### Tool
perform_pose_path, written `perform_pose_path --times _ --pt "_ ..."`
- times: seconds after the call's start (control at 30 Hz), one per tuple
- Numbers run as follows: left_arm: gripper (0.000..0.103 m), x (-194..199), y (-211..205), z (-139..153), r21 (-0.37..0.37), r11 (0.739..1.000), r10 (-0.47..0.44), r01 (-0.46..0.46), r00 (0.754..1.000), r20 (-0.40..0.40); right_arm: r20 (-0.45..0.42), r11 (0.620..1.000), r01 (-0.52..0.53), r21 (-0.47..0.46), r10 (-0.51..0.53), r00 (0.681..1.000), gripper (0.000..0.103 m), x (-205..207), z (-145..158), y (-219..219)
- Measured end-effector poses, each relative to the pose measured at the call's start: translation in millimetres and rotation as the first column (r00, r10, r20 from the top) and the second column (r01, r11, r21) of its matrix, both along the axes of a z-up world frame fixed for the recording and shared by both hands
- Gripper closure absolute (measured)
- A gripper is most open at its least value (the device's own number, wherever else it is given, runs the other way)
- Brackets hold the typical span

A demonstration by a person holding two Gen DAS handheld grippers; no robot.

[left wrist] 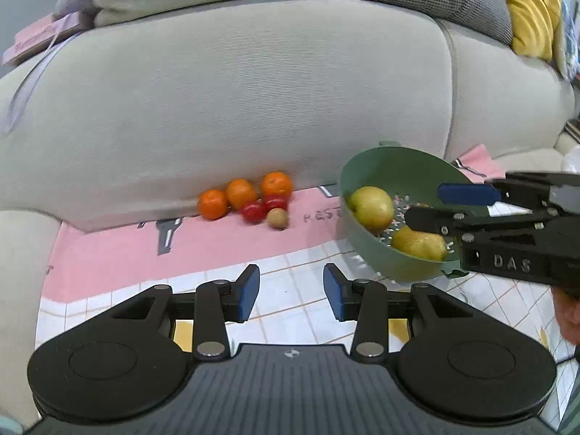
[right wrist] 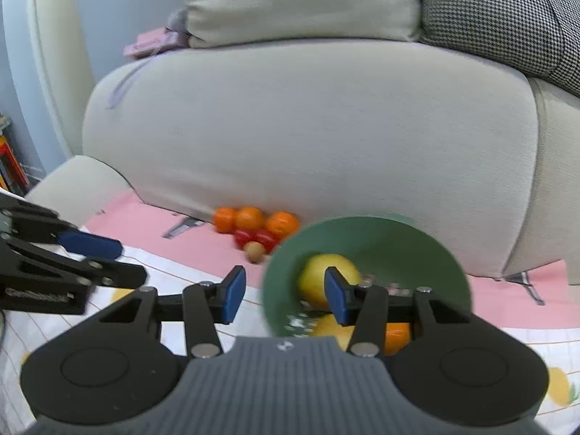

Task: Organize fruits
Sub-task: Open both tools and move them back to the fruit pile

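A green colander bowl (left wrist: 395,166) stands tilted on the cloth at the right and holds a yellow-green apple (left wrist: 371,206) and a lemon (left wrist: 418,243). In the right wrist view the bowl (right wrist: 366,235) also holds an orange (right wrist: 397,337). A cluster of three oranges (left wrist: 239,192), two red tomatoes (left wrist: 253,212) and a small brown fruit (left wrist: 278,218) lies against the sofa front. My left gripper (left wrist: 291,291) is open and empty above the cloth. My right gripper (right wrist: 284,295) is open, its right finger inside the bowl's rim; it shows from the side (left wrist: 446,206).
A grey sofa (left wrist: 253,90) fills the back, with cushions and a yellow pillow (left wrist: 529,7). A pink and white patterned cloth (left wrist: 181,246) covers the surface. A pink book (left wrist: 36,40) lies on the sofa at the left.
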State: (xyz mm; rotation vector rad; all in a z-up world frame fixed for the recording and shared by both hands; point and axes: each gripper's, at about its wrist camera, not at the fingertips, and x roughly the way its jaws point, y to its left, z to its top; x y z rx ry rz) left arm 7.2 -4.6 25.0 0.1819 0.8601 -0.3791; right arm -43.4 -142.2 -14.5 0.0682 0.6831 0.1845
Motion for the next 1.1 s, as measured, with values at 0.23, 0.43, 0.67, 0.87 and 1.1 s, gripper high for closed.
perform_pose_path --times 0.23,0.43,0.67,0.87,1.1 --pt "0.055 7.0 31.7 -6.7 -0.067 0.994 0.082 -0.081 0.997 0.014 0.036 0.998 0.048 0.045 -0.049 0.998 0.057 0.1 3.9 39.2" --pt "0.055 23.4 51.0 -16.2 -0.114 0.982 0.152 -0.15 0.988 0.012 0.049 0.999 0.051 0.003 -0.051 0.997 0.057 13.1 -2.4 65.1" --pt "0.058 48.1 73.9 -38.5 -0.178 0.962 0.205 -0.205 0.979 -0.02 0.043 0.995 0.091 -0.039 -0.089 0.995 0.058 39.8 -18.6 80.0" --pt "0.068 68.1 84.0 -64.0 -0.166 0.954 0.246 -0.251 0.968 -0.053 0.048 0.99 0.099 -0.101 -0.095 0.994 0.058 65.7 -38.2 93.3" --pt "0.068 82.4 101.2 -72.0 -0.222 0.93 0.304 -0.295 0.953 0.006 0.061 0.983 0.045 -0.177 -0.035 0.998 0.059 91.9 -60.3 107.1"
